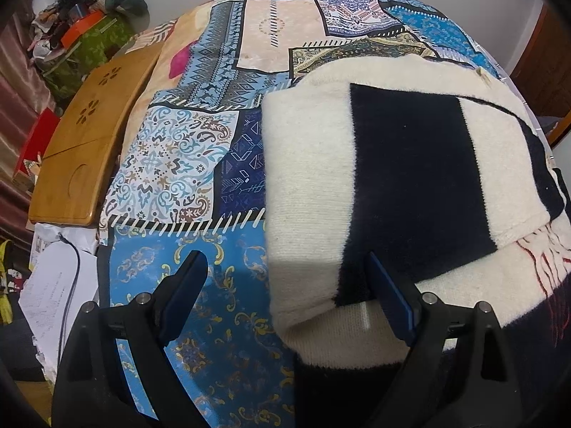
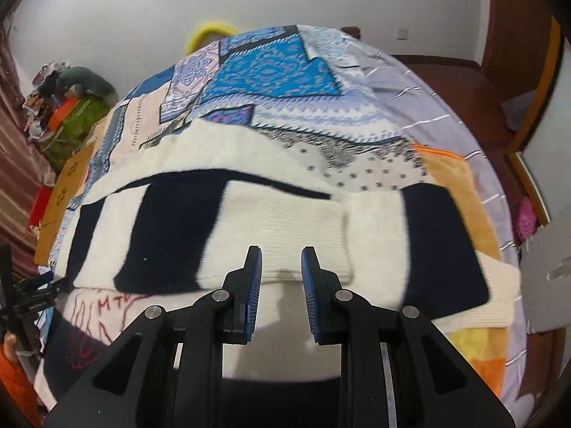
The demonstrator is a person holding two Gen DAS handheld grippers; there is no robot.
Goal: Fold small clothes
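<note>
A cream and black knitted sweater (image 1: pixel 410 178) lies on the patterned bedspread (image 1: pixel 200 149), with one sleeve folded across its body. My left gripper (image 1: pixel 285 278) is open over the sweater's left edge; its right finger rests against the black band. In the right wrist view the sweater (image 2: pixel 249 221) spreads across the bed, with the folded sleeve's cuff (image 2: pixel 314 235) in the middle. My right gripper (image 2: pixel 282 267) is open, with the jaws on either side of the cuff's lower edge. Red stitching (image 2: pixel 107 314) shows on the sweater's front.
A wooden lap tray (image 1: pixel 85 142) lies at the bed's left edge, with papers and a cable (image 1: pixel 60 292) below it. Clutter (image 1: pixel 78 28) is piled at the far left. A yellow object (image 2: pixel 210 32) sits past the bed's far end. Wooden floor (image 2: pixel 499 82) is on the right.
</note>
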